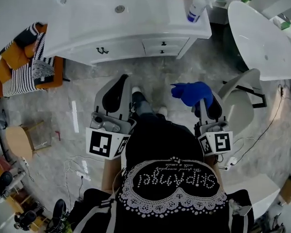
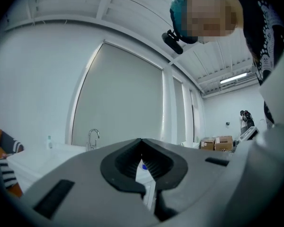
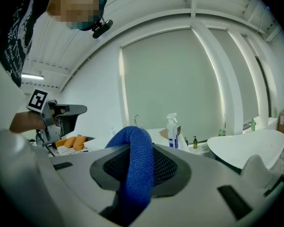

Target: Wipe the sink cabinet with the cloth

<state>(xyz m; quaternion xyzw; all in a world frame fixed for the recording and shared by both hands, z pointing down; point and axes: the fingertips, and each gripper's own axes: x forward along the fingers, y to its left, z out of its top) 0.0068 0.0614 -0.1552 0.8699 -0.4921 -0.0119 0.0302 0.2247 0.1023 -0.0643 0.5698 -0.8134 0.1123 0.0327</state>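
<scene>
The white sink cabinet [image 1: 131, 45] stands ahead of me at the top of the head view, with a basin on top and black-handled drawers. Its faucet [image 2: 92, 137] shows in the left gripper view. My right gripper [image 1: 206, 106] is shut on a blue cloth [image 1: 193, 92], held in the air well short of the cabinet front. In the right gripper view the cloth [image 3: 137, 169] bulges up between the pads. My left gripper [image 1: 121, 81] hangs beside it to the left, shut and holding nothing; its pads [image 2: 154, 162] meet at the tip.
A spray bottle [image 1: 196, 6] stands on the cabinet's right end. A large white oval tub [image 1: 259, 35] sits to the right, with a white stand [image 1: 242, 93] below it. Orange and striped cushions [image 1: 24, 64] lie left of the cabinet. A wooden stool [image 1: 19, 142] and cables are on the floor at left.
</scene>
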